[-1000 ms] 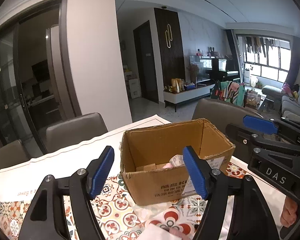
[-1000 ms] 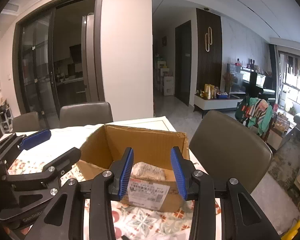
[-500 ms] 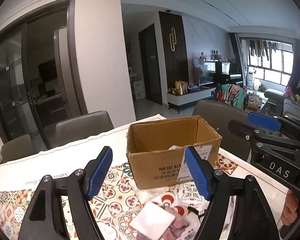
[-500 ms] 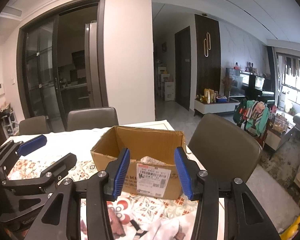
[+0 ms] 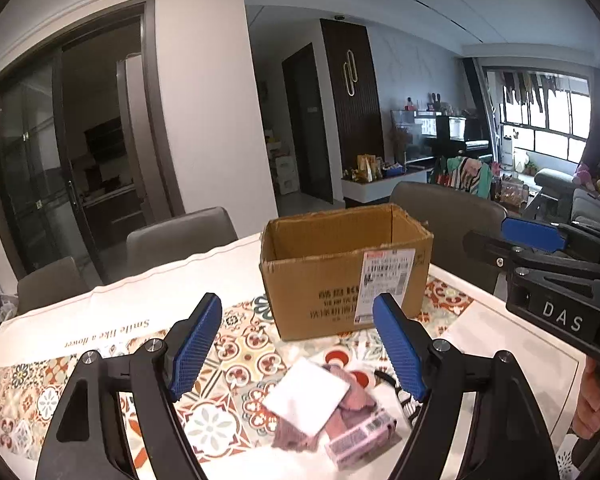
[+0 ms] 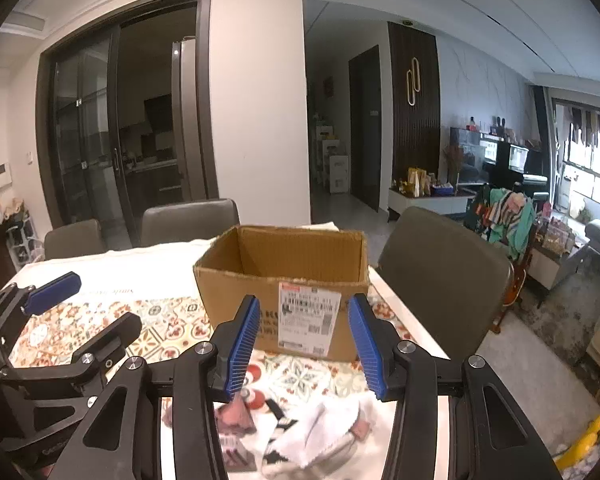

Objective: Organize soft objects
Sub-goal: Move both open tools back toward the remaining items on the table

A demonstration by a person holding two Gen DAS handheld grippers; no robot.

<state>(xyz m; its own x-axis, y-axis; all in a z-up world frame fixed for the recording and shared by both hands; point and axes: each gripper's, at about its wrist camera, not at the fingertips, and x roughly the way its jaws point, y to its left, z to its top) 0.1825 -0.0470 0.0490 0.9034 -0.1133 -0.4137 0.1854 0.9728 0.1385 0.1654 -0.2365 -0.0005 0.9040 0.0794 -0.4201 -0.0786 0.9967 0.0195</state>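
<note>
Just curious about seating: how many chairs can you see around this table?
3: two chairs at the table's far side behind the box, and one at its right end. Others may be out of view.

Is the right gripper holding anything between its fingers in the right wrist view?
No. The right gripper has nothing between its fingers; the pile of soft items lies on the table below.

Matt corrugated cardboard box (image 5: 346, 276); glossy paper label (image 6: 309, 316); patterned cloth tablecloth (image 5: 236, 356).

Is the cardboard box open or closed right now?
Open. The box stands upright on the table with no flaps over its top, and both views look onto its inner walls.
</note>
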